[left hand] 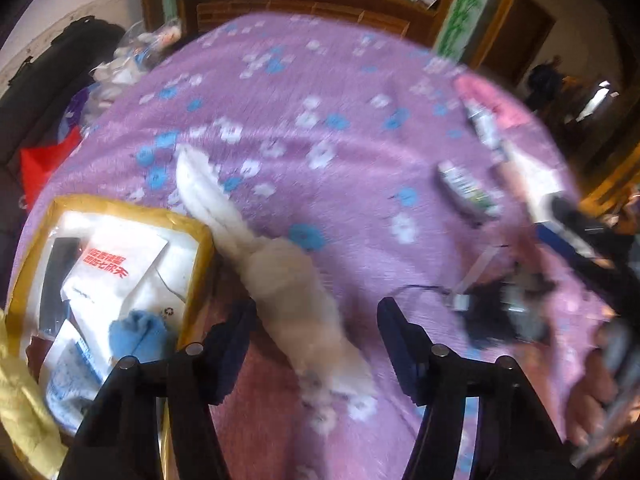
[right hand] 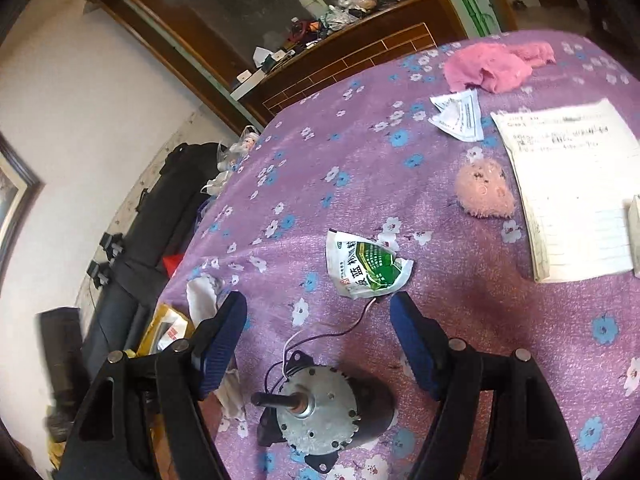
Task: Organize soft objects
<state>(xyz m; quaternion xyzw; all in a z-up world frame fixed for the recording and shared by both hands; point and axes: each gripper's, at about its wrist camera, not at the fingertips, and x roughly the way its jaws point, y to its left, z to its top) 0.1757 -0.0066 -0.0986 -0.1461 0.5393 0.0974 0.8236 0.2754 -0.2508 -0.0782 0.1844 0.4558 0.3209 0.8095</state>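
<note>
Bed under a purple floral blanket [right hand: 360, 184]. Dark wooden headboard shelf [right hand: 304, 36] behind it, cluttered with small items. White, scuffed wall [right hand: 80, 112] on one side, framed picture [right hand: 12, 196] hung there. Black sofa [right hand: 132, 264] alongside. Daylight, fairly bright.

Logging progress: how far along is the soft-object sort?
Early. Done: a blue cloth already lies in the yellow-rimmed box. In hand: nothing; the left claw is open around the white cloth on the bed, and the right claw is open above the motor. Left: the white cloth, pink cloth and pink fuzzy pad.
</note>
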